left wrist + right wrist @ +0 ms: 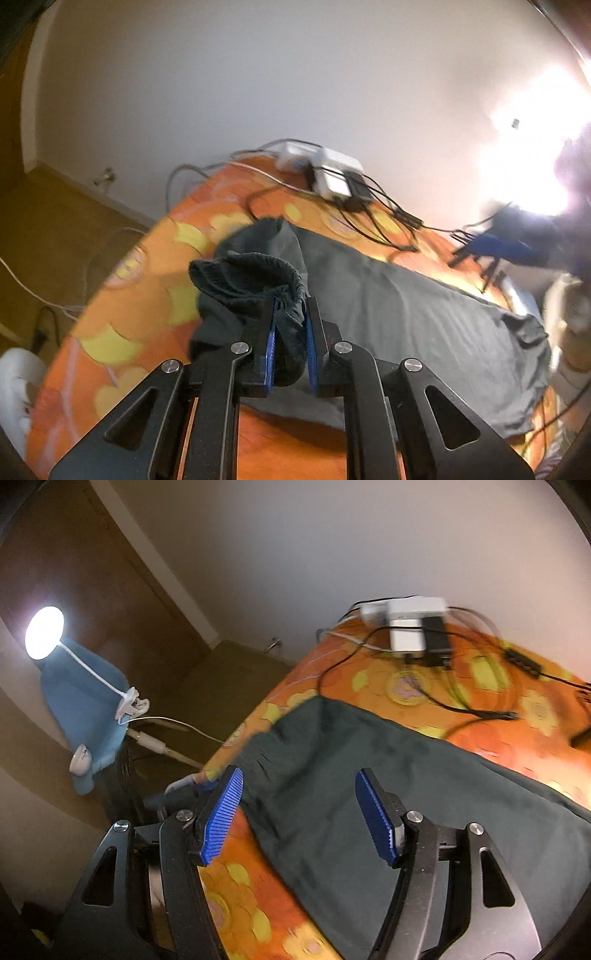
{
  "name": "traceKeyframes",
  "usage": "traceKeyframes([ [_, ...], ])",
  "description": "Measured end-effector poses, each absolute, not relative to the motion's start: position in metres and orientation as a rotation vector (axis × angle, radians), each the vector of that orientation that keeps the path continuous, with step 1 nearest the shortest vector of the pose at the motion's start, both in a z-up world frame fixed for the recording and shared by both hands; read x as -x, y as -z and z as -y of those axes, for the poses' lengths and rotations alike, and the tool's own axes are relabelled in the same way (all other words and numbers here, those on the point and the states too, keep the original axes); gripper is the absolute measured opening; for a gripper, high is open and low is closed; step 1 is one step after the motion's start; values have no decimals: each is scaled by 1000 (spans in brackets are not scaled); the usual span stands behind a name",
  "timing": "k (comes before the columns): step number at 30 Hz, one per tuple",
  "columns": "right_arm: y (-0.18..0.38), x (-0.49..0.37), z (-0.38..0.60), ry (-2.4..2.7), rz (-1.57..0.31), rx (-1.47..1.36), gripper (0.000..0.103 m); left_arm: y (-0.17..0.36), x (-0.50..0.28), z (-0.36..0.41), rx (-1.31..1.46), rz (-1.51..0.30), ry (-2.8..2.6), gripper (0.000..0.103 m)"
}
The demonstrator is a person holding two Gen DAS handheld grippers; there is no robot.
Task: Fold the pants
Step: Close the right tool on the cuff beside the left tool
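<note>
Left gripper (290, 325) clenched on elastic waistband of dark grey cotton pants (406, 314); right gripper (299, 812) released above them; should pinch the edge before lifting evenly.

No writing, label, brand, number or sign can be read in either view. The white power adapters (406, 627) and the black plugs beside them show bare faces with no legible marking, and motion blur softens them further. The orange flowered bedspread (480, 686) carries only its pattern, and the dark pants (406, 306) show no tag or print.
</note>
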State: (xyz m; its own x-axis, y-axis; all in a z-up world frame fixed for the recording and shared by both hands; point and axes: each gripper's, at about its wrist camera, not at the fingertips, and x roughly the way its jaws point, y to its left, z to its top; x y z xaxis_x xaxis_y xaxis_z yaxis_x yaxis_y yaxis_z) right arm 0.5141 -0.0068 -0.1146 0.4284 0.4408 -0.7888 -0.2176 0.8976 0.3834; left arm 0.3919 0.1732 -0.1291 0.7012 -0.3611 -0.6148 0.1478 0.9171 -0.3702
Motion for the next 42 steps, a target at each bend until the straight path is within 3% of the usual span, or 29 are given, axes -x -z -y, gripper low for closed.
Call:
traceKeyframes([
  [18, 208, -576, -102, -462, -1381, -153, 65, 142, -359, -165, 315, -750, 346, 12],
  [31, 241, -585, -131, -291, -1451, 20, 57, 144, -358, -158, 280, -770, 364, 11],
  [37, 240, -589, -123, -269, -1443, -31, 35, 145, -358, -160, 289, -770, 364, 12],
  [42, 234, -586, -103, -331, -1434, -179, 30, 143, -348, -155, 254, -768, 372, 12],
])
